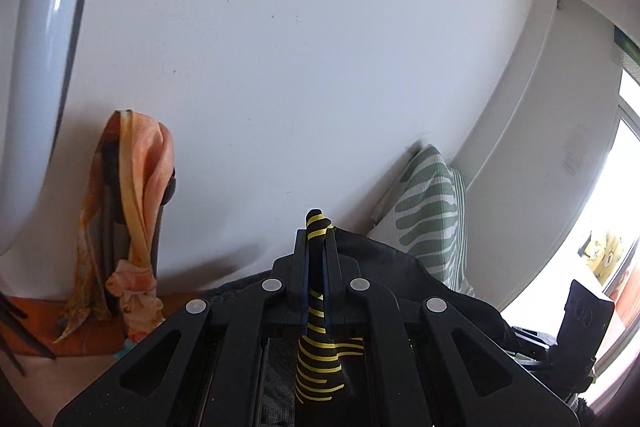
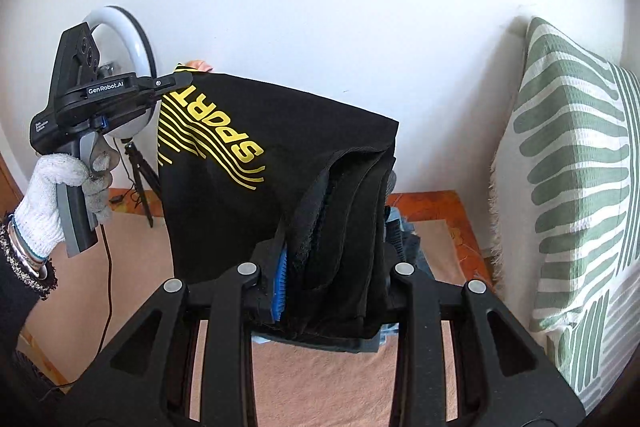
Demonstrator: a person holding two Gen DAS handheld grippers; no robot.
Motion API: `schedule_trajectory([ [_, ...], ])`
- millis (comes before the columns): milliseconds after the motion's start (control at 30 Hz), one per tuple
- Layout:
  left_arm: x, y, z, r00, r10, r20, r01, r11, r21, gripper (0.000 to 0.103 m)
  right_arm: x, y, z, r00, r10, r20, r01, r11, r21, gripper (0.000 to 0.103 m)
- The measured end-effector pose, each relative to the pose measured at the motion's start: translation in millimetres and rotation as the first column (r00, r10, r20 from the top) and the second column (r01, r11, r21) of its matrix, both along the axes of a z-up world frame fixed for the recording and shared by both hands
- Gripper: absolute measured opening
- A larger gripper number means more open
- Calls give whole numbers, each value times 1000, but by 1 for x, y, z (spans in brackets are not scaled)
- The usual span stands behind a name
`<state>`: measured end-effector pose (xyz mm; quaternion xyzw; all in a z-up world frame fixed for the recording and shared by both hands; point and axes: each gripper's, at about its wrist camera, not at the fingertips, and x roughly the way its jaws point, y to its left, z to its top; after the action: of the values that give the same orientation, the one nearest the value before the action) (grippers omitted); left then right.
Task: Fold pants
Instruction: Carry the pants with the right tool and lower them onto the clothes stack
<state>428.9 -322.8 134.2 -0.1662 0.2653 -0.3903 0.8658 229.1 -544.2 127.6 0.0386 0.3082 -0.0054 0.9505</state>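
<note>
Black fabric pants with yellow SPORT print held up off the floor: left gripper clamps one corner, right gripper clamps bunched edge beside green-striped white cushion.

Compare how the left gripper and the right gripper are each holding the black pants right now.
The left gripper pinches a thin corner of the pants bearing yellow stripes; the right gripper clamps a thick bundle of plain black layers. The left gripper's jaws sit almost closed, while the right gripper's stand wider around the bulk. Both are shut on the pants, holding them up in the air.
</note>
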Motion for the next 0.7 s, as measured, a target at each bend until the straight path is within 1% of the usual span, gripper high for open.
schedule_trajectory([
  [67,11,-15,-6,1000,5,-1,-5,1000,16,3,11,-11,-10,1000,-10,-1,10,1000,14,32],
  [133,21,-29,-14,1000,11,-1,-11,999,42,3,22,-24,-25,1000,-16,-8,16,999,45,32],
  [233,36,-45,-27,1000,29,10,-30,995,95,3,37,-43,-53,1000,-21,-23,24,991,132,32],
  [333,54,-50,-43,998,66,-21,-63,990,129,3,50,-61,-82,999,-15,-49,28,964,264,32],
  [367,58,-52,-48,996,84,-26,-79,986,148,3,54,-65,-90,998,-13,-58,30,954,299,32],
  [467,67,-57,-57,995,94,-25,-86,974,209,6,60,-72,-108,997,8,-74,21,921,388,32],
  [500,67,-58,-58,994,108,-20,-100,967,234,11,61,-74,-112,997,4,-80,29,915,403,32],
  [567,67,-57,-60,992,121,-22,-112,964,242,16,61,-77,-120,995,2,-100,42,899,436,33],
  [600,66,-55,-60,993,119,-26,-109,964,243,23,62,-80,-122,994,3,-109,47,889,456,34],
  [633,64,-54,-60,993,119,-23,-109,962,249,30,64,-84,-125,993,5,-122,54,876,478,37],
  [700,58,-54,-61,995,103,-17,-95,962,258,39,65,-88,-128,989,9,-148,69,855,514,39],
])
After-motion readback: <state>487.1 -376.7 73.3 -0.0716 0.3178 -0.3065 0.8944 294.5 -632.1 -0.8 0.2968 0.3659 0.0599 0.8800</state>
